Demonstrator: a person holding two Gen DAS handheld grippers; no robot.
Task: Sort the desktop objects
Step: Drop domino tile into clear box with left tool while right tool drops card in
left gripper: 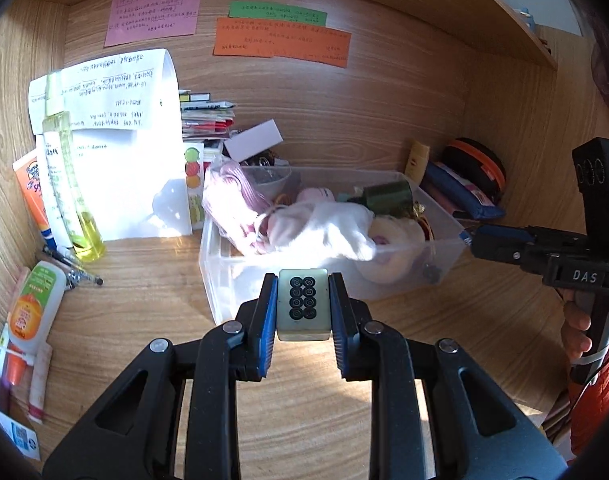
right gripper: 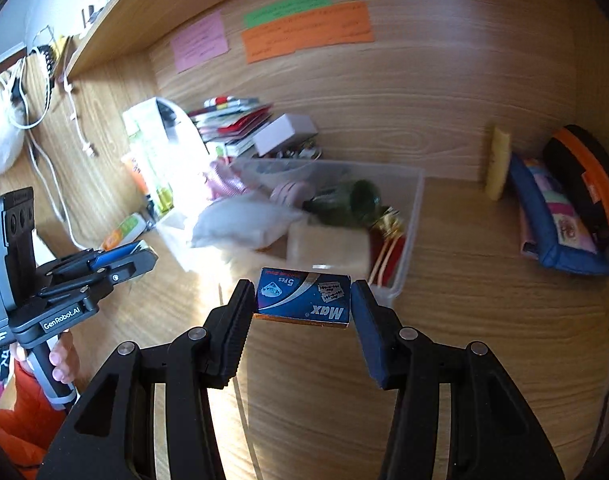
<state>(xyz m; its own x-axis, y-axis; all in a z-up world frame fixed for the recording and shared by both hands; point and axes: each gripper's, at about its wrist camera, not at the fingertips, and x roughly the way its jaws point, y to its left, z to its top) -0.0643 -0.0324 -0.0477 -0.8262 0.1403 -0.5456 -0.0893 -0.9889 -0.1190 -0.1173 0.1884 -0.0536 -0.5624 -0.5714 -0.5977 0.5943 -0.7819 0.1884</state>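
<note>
Three paper notes are stuck to the wooden back panel: a pink note (left gripper: 154, 14), a green note (left gripper: 277, 13) and an orange note (left gripper: 282, 42) just below the green one. A large white sheet (left gripper: 120, 136) with handwriting leans against the panel at the left. In the right wrist view a white cable (right gripper: 44, 152) hangs beside the shelf's side wall.

A pale green tile (left gripper: 303, 305) with eight black rings, a dark blue box (right gripper: 303, 298), orange notes (left gripper: 281, 41)
</note>
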